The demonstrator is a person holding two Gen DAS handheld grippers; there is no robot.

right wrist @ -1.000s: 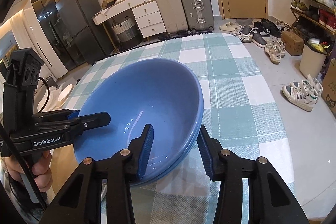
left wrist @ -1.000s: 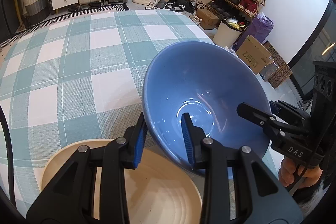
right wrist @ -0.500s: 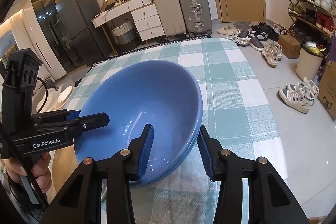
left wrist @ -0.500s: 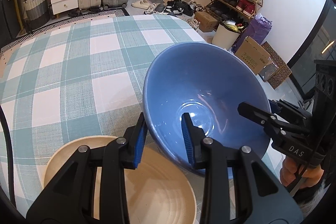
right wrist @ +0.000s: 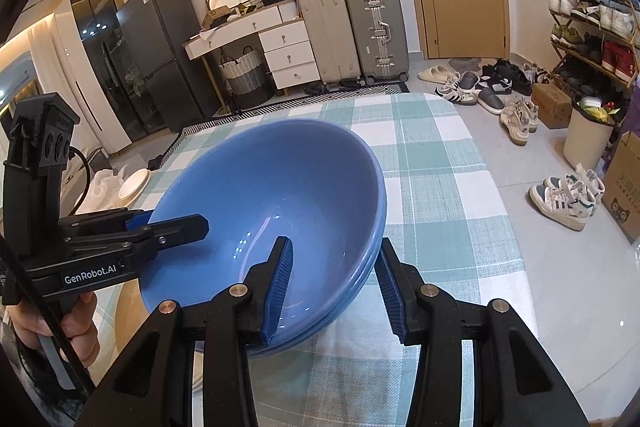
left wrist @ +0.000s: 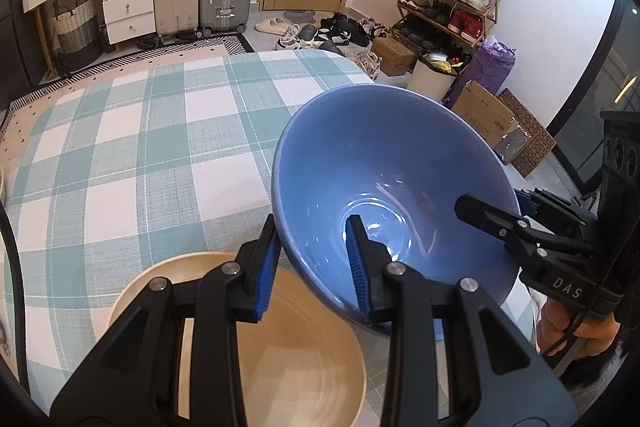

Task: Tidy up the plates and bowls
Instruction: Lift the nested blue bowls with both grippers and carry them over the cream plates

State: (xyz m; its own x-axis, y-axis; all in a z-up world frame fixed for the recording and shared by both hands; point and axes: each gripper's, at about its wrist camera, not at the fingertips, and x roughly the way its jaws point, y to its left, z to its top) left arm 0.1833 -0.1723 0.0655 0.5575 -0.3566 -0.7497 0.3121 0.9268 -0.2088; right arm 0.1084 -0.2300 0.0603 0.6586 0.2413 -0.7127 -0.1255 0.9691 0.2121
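Note:
A large blue bowl (left wrist: 384,171) is held tilted above the checked tablecloth. My left gripper (left wrist: 312,259) straddles its near rim, one finger inside and one outside. My right gripper (right wrist: 332,279) straddles the opposite rim of the blue bowl (right wrist: 272,187), where a second blue rim shows nested under the first. A beige bowl (left wrist: 288,359) sits on the table under my left gripper. In the left wrist view the right gripper (left wrist: 520,227) shows on the far rim; in the right wrist view the left gripper (right wrist: 160,231) shows on the left rim.
The round table (left wrist: 120,147) has a teal and white checked cloth. A white plate (right wrist: 134,183) lies at the table's far left edge. Suitcases, a drawer unit, a shoe rack and boxes stand on the floor beyond the table.
Both grippers have lifted the blue bowl a little higher. The table looks farther below and the beige bowl shows more fully.

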